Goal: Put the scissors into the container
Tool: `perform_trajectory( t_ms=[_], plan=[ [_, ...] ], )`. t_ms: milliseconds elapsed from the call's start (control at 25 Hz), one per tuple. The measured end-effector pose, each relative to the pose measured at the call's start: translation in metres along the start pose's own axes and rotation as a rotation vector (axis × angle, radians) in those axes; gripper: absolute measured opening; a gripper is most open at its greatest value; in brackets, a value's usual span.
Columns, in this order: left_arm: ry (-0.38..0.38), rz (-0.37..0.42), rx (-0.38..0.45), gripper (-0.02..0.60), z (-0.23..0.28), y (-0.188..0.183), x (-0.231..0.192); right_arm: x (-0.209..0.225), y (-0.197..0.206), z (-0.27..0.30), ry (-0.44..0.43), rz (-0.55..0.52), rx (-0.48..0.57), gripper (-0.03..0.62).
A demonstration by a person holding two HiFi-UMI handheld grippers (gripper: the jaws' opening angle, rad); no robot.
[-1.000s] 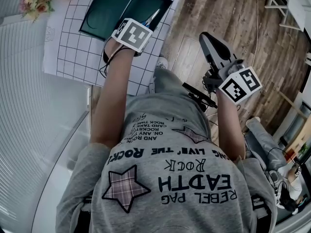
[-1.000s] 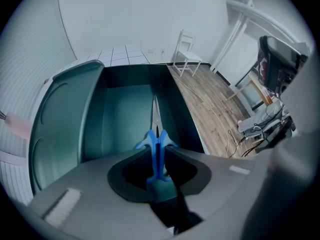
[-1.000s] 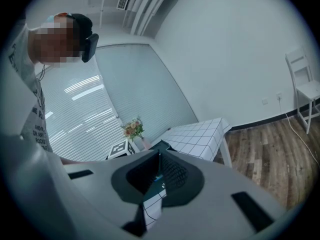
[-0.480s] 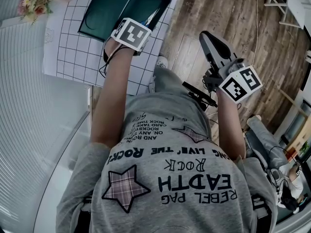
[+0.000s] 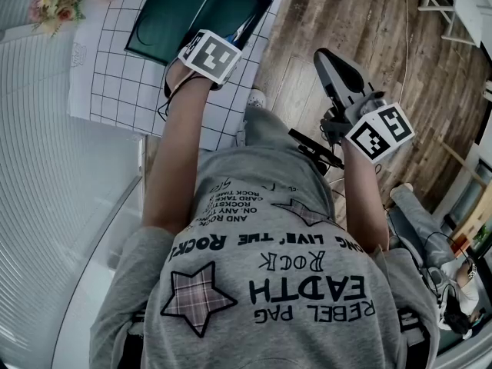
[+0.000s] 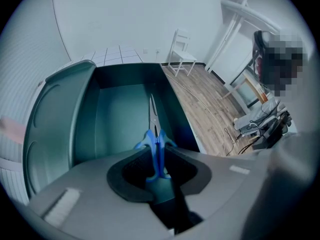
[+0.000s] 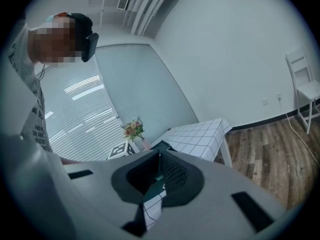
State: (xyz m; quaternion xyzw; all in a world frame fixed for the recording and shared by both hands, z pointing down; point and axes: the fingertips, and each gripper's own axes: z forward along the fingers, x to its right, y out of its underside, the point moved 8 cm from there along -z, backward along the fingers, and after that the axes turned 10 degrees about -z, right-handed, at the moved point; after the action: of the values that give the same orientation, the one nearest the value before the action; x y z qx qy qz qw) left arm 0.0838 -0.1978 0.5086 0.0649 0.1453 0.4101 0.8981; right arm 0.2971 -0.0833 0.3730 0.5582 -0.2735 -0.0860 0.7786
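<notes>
Blue-handled scissors (image 6: 155,134) closed, blades pointing down into container (image 6: 120,119); container dark green, open

1. The scissors (image 6: 154,134) show bare, bright metal blades and glossy blue plastic handles.
2. The container (image 6: 115,114) is dark green plastic, smooth, with a soft sheen.
3. The left gripper (image 6: 156,156) wears a matt grey plastic shell; the right gripper (image 7: 159,156) carries black pads (image 7: 175,174) with a ribbed, rubbery look.
4. The tablecloth (image 5: 115,83) is white grid-printed fabric; the floor (image 5: 361,29) is grained wood plank.
</notes>
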Motion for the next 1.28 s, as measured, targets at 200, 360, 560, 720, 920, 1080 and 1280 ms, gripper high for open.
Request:
perform_trajectory(
  t_ms=[200,360,560,720,920,1080,1280],
  plan=[
    [0.011,0.011,0.008,0.102,-0.008,0.000,-0.001,-0.001,-0.002,0.002,-0.007,0.000,0.003,0.015],
    [0.024,0.010,0.010,0.124,-0.012,0.004,0.000,-0.003,-0.003,0.003,-0.012,-0.005,0.004,0.015],
    [0.014,0.019,0.044,0.124,-0.023,0.004,0.000,-0.005,-0.004,0.007,-0.023,-0.013,0.001,0.015],
    [0.011,-0.003,0.077,0.114,-0.031,0.004,-0.002,-0.008,-0.007,0.010,-0.037,-0.022,0.003,0.015],
    [0.013,-0.024,0.124,0.054,-0.038,0.004,-0.005,-0.013,-0.008,0.013,-0.049,-0.032,0.006,0.015],
    [-0.003,-0.034,0.156,0.022,-0.046,0.005,-0.009,-0.016,-0.008,0.012,-0.051,-0.036,0.003,0.015],
    [0.005,-0.062,0.224,0.009,-0.056,0.006,-0.011,-0.021,-0.008,0.010,-0.055,-0.041,0.008,0.015]
  ],
)
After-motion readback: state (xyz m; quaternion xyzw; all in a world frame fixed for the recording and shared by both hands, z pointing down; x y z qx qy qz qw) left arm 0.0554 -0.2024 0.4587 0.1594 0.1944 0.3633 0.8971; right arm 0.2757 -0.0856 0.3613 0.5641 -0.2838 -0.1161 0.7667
